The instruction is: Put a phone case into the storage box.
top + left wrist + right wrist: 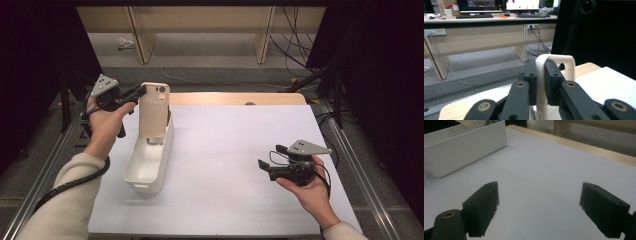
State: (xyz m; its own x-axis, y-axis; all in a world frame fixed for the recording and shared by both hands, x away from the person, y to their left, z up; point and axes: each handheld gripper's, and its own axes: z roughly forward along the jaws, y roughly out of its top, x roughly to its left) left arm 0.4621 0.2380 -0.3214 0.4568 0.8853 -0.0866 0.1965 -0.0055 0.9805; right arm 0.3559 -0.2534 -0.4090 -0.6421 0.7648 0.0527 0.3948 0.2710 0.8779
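From the high view, I had the left tool [141,92] clamped on the top edge of a beige, flat, rounded-corner plastic phone case [153,111], which stood upright with its lower end inside the far end of a white rectangular plastic bin [145,170]. The case sat at about three o'clock from my left hand [103,125], just beyond the jaw tips, and the camera cutout faced up near its top corner. In the left gripper view the two black jaws pinched the thin cream rim of the case [541,82] between them, pads pressing on either side, the looped corner of the case rising just past the pads.

The bin lay on the white-covered tabletop [235,150], its long side running from roughly six o'clock to twelve o'clock, near the tabletop's left edge.

My right tool [266,159] was well apart from all this, over at about four o'clock from the bin, held low near the tabletop's right side in my right hand [307,187]. In the right gripper view its jaws stood wide apart with nothing between them, bare white tabletop [544,175] ahead, and the white bin's wall [466,150] showed toward ten o'clock.
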